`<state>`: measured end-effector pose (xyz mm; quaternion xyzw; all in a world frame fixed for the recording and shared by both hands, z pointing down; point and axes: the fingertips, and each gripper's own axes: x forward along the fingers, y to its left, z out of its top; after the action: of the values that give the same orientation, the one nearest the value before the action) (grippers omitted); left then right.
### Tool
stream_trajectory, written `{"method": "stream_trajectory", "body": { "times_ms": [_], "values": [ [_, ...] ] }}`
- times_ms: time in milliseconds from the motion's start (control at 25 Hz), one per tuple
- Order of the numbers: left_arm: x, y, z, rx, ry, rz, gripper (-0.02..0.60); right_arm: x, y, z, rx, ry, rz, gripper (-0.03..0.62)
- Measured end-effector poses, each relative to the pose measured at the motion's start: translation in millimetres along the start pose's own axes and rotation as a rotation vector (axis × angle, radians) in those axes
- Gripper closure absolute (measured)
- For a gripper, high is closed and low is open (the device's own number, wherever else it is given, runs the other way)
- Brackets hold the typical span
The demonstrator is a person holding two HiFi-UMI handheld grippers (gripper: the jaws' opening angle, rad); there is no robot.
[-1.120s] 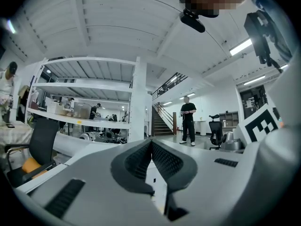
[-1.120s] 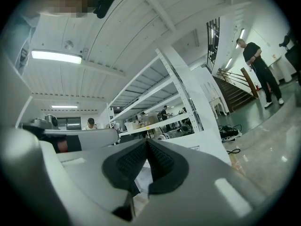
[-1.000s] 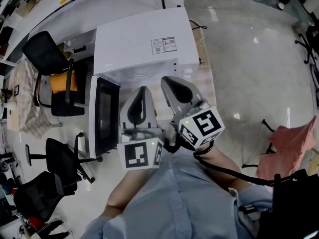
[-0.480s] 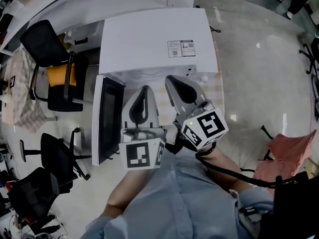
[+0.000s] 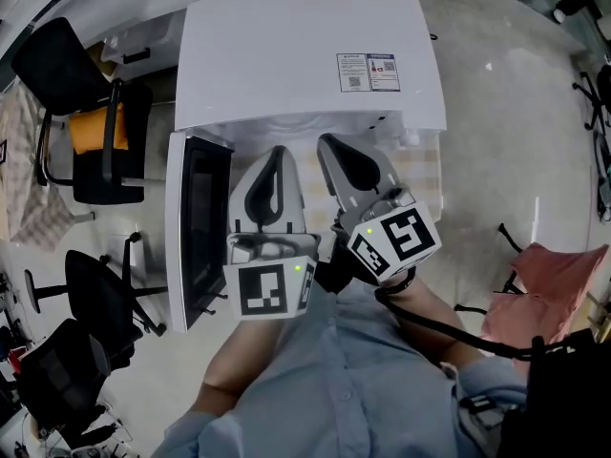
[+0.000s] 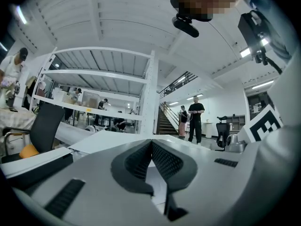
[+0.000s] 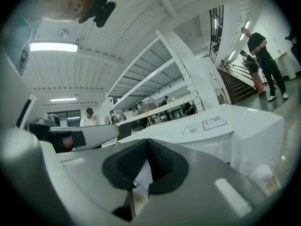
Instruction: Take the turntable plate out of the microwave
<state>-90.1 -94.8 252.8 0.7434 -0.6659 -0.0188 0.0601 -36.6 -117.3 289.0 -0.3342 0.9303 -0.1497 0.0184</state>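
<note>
Head view: where did the microwave sit?

– Straight ahead of the person, white roof toward the camera, a printed label on its right half. The door stood swung open on the left.

– And the tongs?

– The left gripper and right gripper were side by side, just in front of the open mouth, tips aimed at it. In the left gripper view the pads met at the tip with nothing between them. The right gripper view showed the same: pads pressed together, nothing held.

– The turntable plate?

– Not seen. The roof covered the cavity from above, and neither gripper view looked inside. My guess was that it lay on the cavity floor, but that was a guess only.

– So which step was this?

– The approach, by my reading. Nothing had been gripped yet.

– How should it be done well?

– Part the jaws before going in, since there would be little room inside. Enter low and level, well clear of the door edge. Take the rim from both sides, one jaw under and one over. Lift only enough to free the plate from its seat, then draw it straight out, kept flat. Glass on pads could slip, so I would go slowly and grip firmly.
</note>
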Motion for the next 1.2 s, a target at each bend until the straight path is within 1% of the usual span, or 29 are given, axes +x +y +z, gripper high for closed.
{"method": "stream_trajectory", "body": {
  "times_ms": [440, 560, 840, 1000, 1200],
  "values": [
    [15, 18, -56, 0.021, 0.034, -0.001, 0.574, 16, -17, -63, 0.056, 0.049, -0.025, 0.594],
    [20, 21, -74, 0.025, 0.05, -0.01, 0.574, 19, -26, -84, 0.08, 0.063, -0.04, 0.594],
    [37, 37, -109, 0.032, 0.065, 0.0, 0.574, 34, -46, -134, 0.138, 0.095, -0.065, 0.594],
    [43, 47, -127, 0.016, 0.084, 0.013, 0.574, 42, -52, -163, 0.189, 0.133, -0.074, 0.594],
    [52, 54, -141, -0.002, 0.107, 0.018, 0.574, 50, -59, -192, 0.311, 0.164, -0.091, 0.594]
  ]
}}
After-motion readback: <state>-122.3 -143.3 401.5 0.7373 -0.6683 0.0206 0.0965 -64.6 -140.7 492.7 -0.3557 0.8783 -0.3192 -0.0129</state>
